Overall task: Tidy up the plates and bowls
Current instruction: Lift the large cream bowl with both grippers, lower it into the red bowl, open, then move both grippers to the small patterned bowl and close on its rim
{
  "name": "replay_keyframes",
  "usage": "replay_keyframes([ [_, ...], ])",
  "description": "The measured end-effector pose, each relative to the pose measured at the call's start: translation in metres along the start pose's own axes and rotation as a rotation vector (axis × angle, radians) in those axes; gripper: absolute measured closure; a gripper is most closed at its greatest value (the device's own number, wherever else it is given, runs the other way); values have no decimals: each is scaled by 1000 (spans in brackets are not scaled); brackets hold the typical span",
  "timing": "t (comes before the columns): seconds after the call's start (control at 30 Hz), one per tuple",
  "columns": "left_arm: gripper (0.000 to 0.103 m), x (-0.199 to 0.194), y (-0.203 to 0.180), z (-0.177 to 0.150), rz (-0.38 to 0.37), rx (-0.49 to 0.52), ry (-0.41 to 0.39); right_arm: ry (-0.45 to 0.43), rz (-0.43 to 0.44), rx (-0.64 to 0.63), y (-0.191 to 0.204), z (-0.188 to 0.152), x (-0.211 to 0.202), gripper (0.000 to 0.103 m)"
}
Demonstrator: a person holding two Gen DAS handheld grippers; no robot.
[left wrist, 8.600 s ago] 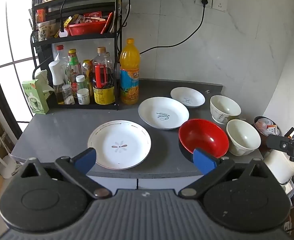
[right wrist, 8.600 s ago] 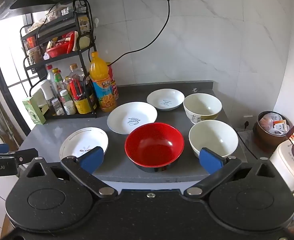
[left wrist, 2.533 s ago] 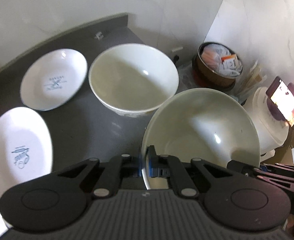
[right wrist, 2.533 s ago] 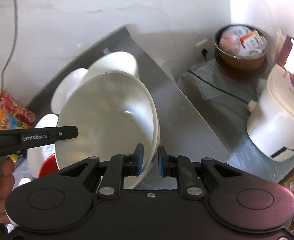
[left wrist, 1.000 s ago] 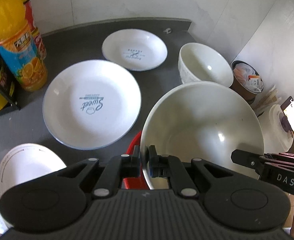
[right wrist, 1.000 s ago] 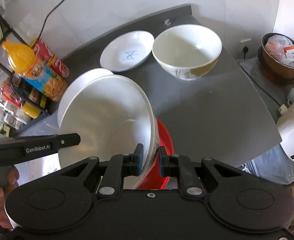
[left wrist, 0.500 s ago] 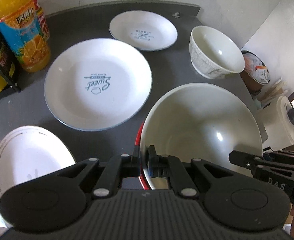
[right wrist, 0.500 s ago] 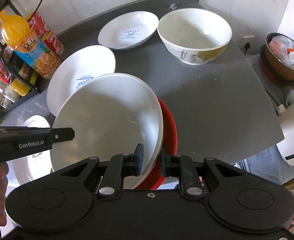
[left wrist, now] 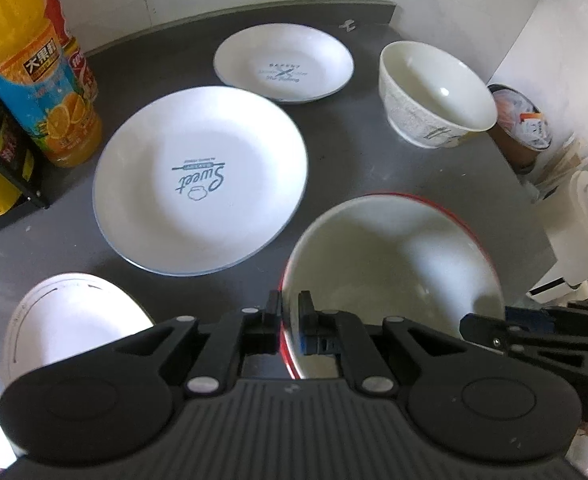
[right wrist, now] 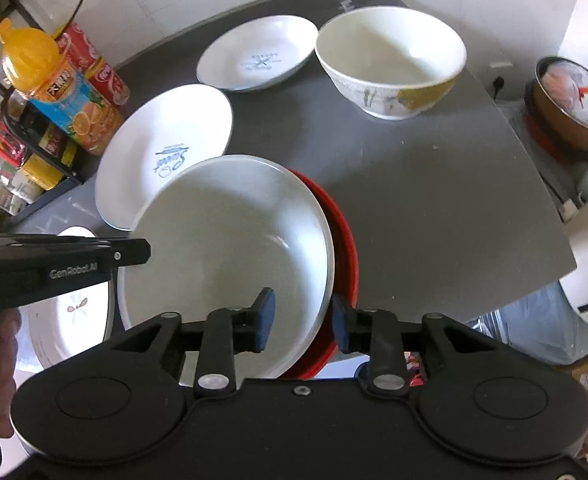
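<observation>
Inside the red bowl (right wrist: pixel 344 240) now, white bowl (right wrist: pixel 229 240); left gripper (left wrist: pixel 289 322) clamped on its rim, right gripper (right wrist: pixel 300 322) just parted.

the table (right wrist: pixel 434 200) is dark grey. a plain white bowl (right wrist: pixel 229 240) sits in a red bowl (right wrist: pixel 344 240). another white bowl (right wrist: pixel 392 68) carries grey sketching and a yellow patch outside. two white plates have blue lettering, one large (left wrist: pixel 199 180) and one small (left wrist: pixel 283 64); a third plate (right wrist: pixel 69 320) shows a small brown motif. the juice bottle (left wrist: pixel 33 68) is orange with a blue label. each hand-held gripper is black with blue pads (right wrist: pixel 263 320).
</observation>
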State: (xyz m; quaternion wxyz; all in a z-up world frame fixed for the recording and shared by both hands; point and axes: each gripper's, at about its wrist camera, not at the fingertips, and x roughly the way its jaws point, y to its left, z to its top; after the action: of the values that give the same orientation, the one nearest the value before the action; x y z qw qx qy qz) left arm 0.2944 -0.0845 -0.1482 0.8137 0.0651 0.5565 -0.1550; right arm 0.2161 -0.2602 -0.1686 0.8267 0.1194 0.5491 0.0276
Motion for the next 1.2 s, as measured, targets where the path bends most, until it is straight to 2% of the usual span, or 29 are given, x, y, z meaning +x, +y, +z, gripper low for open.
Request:
replay_keyframes([
  [0.07,95,1,1,2,0,-9,11,-22,-3,4,-3,3,-9,39],
  [0.13,93,2,1,5,5,-10,43,-51,-2,2,-7,6,-17,34],
  [0.23,79,-3,1,10,-10,-26,35,-68,34,28,-18,13,-23,33],
  [0.3,60,-9,-1,16,-6,-22,13,-85,35,43,-26,18,-24,33],
  [0.37,48,-13,-4,22,-11,-21,-6,-100,29,63,-34,23,-24,33],
  [0.4,47,-14,-4,26,-12,-26,-15,-109,30,75,-39,26,-24,33],
  [0.8,45,-2,-31,70,0,-47,-57,-180,66,139,-89,62,-15,35],
  [0.93,45,2,-43,87,-26,-70,-86,-180,81,172,-105,73,-8,39],
  [1.07,45,11,-56,103,-22,-78,-90,-179,101,195,-120,88,1,47],
  [1.2,45,22,-66,119,-25,-87,-95,-178,100,194,-132,101,8,50],
])
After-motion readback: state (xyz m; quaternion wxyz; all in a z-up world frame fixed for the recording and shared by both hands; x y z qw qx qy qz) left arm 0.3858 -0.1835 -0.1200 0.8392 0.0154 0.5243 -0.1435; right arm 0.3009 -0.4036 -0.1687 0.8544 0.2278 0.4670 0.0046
